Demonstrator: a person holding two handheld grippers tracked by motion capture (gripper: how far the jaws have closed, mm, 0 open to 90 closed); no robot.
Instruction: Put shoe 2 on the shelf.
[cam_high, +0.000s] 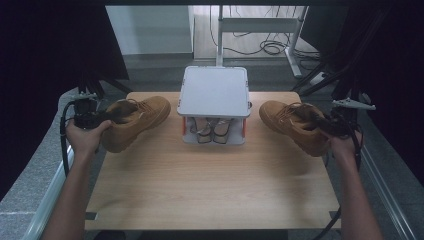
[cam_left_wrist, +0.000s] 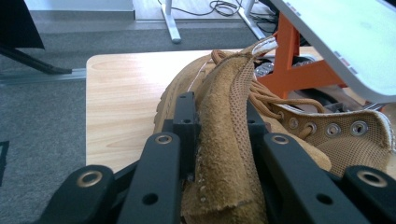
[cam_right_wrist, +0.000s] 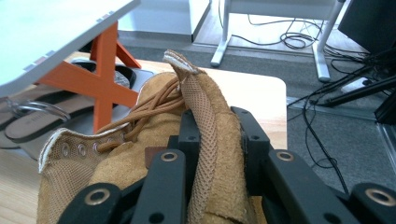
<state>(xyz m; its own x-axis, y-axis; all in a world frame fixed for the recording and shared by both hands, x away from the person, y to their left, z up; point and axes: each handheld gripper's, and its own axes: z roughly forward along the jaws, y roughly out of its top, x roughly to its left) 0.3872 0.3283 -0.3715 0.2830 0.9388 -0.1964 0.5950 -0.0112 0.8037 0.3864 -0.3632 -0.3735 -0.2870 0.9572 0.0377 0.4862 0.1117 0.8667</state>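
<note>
Left gripper (cam_high: 92, 119) is clamping the suede collar of the left tan boot (cam_high: 135, 121), jaws closed down onto the upright collar wall with the pads pressing both faces; right gripper (cam_high: 336, 126) is gripping the collar of the right tan boot (cam_high: 292, 124) the same way. Each boot is sitting at its own side edge of the wooden table (cam_high: 215, 185), toe pointing inward toward the two-tier shoe rack (cam_high: 215, 92) at the centre back; whether the soles are resting on the wood or hanging just clear of it, I cannot tell. Holding at the collar is likely giving a thin, firm fold that the narrow jaws can span, while leaving sole and toe free for setting down. In the left gripper view the collar (cam_left_wrist: 229, 140) is reading as napped suede outside and perforated mesh lining inside, with metal eyelets (cam_left_wrist: 333, 129) and round cord laces. The rack is showing a flat pale grey top on orange X-shaped supports (cam_right_wrist: 100, 77), and dark sandals (cam_right_wrist: 32, 128) are lying on the lower tier
</note>
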